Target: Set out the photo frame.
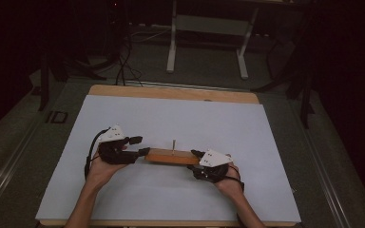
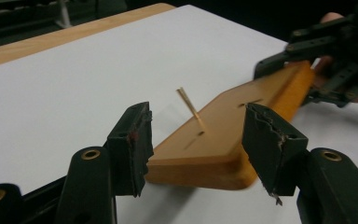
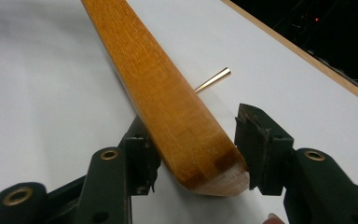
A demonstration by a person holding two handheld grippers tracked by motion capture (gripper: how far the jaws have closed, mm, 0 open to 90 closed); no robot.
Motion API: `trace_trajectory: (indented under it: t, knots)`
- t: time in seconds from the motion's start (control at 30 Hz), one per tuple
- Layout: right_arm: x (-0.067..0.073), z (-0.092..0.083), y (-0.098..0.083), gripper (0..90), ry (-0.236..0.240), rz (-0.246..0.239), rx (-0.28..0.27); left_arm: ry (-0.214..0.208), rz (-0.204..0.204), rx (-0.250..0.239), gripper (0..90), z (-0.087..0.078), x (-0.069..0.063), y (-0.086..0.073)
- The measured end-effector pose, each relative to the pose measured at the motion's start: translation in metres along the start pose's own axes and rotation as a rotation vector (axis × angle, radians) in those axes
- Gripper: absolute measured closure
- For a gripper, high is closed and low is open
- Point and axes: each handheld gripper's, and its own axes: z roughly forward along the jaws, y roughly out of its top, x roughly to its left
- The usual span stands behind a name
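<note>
White sheet-covered table point(image 1: 171, 114) in a dark room, centre frame: flat orange-brown wooden board point(image 1: 172, 156) with upright brass pin point(image 1: 174, 145), right gripper point(image 1: 196, 156) pinching its end, left gripper point(image 1: 140, 146) spread, released; repositioning apparently unfinished.

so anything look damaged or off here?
Yes. The left gripper's pads look torn, with ragged edges and a shred hanging off. The thin pin in the wooden board also leans instead of standing straight.
</note>
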Motion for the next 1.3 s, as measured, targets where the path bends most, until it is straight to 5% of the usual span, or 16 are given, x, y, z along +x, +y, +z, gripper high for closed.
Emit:
trace_trajectory:
  t: [0.43, 0.77, 1.3]
  knots:
    - [-0.004, 0.000, 0.001, 52.0, 0.004, 0.008, -0.003, -0.059, 0.077, -0.013, 34.4, 0.000, -0.010, -0.003]
    - [-0.005, 0.000, 0.001, 52.0, 0.009, 0.011, 0.001, -0.052, 0.115, 0.058, 29.7, 0.014, -0.014, -0.009]
    - [-0.007, -0.001, 0.001, 51.7, 0.011, 0.016, 0.001, 0.032, 0.168, 0.141, 34.9, 0.034, -0.017, -0.018]
